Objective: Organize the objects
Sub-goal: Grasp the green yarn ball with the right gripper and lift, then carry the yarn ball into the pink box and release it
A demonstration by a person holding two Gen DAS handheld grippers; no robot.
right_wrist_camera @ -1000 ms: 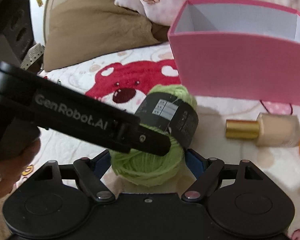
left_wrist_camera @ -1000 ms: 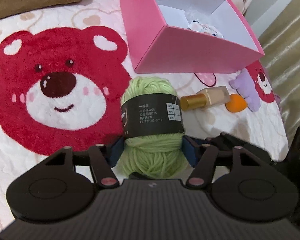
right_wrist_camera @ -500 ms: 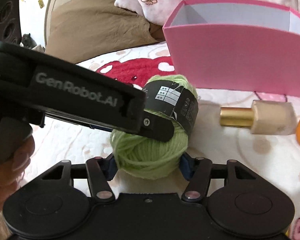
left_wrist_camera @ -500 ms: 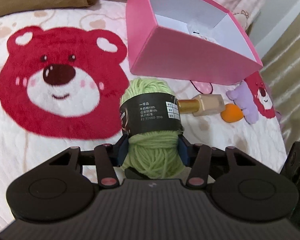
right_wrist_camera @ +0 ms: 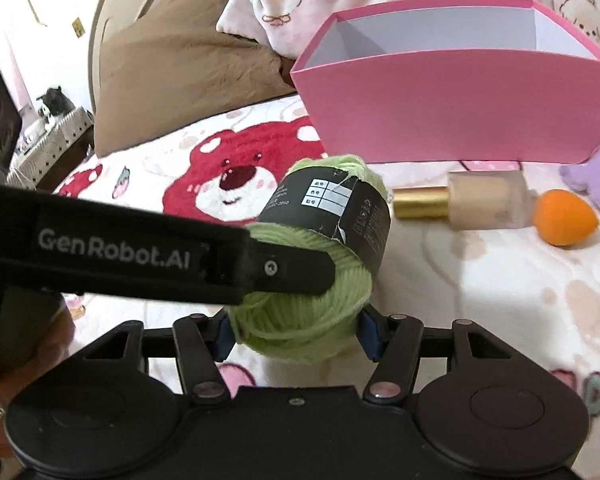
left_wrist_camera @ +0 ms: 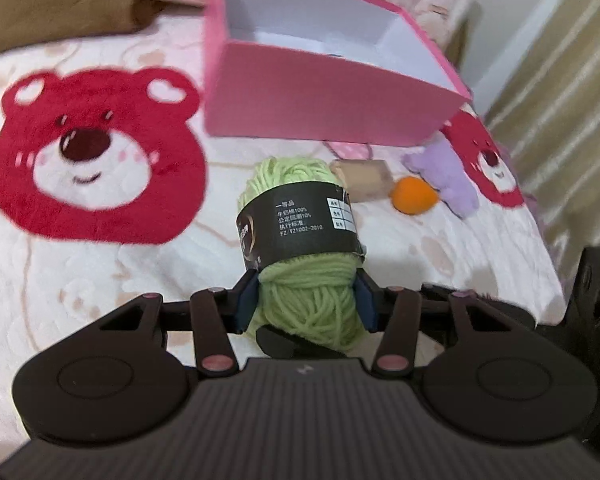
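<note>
I have one ball of green yarn (left_wrist_camera: 306, 264) pinched between the blue pads of my left gripper (left_wrist_camera: 306, 306), jaws drawn in snug on its lower half, the black paper band standing above the fingers. My right gripper (right_wrist_camera: 294, 332) has the same ball (right_wrist_camera: 300, 320) between its own blue pads, jaws part closed and pressing on the wool from both sides, so both tools grip it at once; in the right wrist view the left tool's black finger crosses in from 9 o'clock and lies over the yarn. The ball sits at the centre of both views, and the one pink box (left_wrist_camera: 332, 104) stands open at 12 o'clock beyond it. At 2 o'clock from the yarn lie one beige bottle (right_wrist_camera: 488, 200) with a gold cap, one orange sponge (right_wrist_camera: 564, 218) just beside it, and a purple plush figure (left_wrist_camera: 444, 178) next to that. From the left camera the yarn hides the bottle's cap, and the whole picture is smeared. I can't make out what lies on the box floor. I count two full red bear faces (left_wrist_camera: 94, 160) on the blanket (left_wrist_camera: 80, 280) in the left view. A hand (right_wrist_camera: 24, 364) shows partly at 8 o'clock in the right view.
</note>
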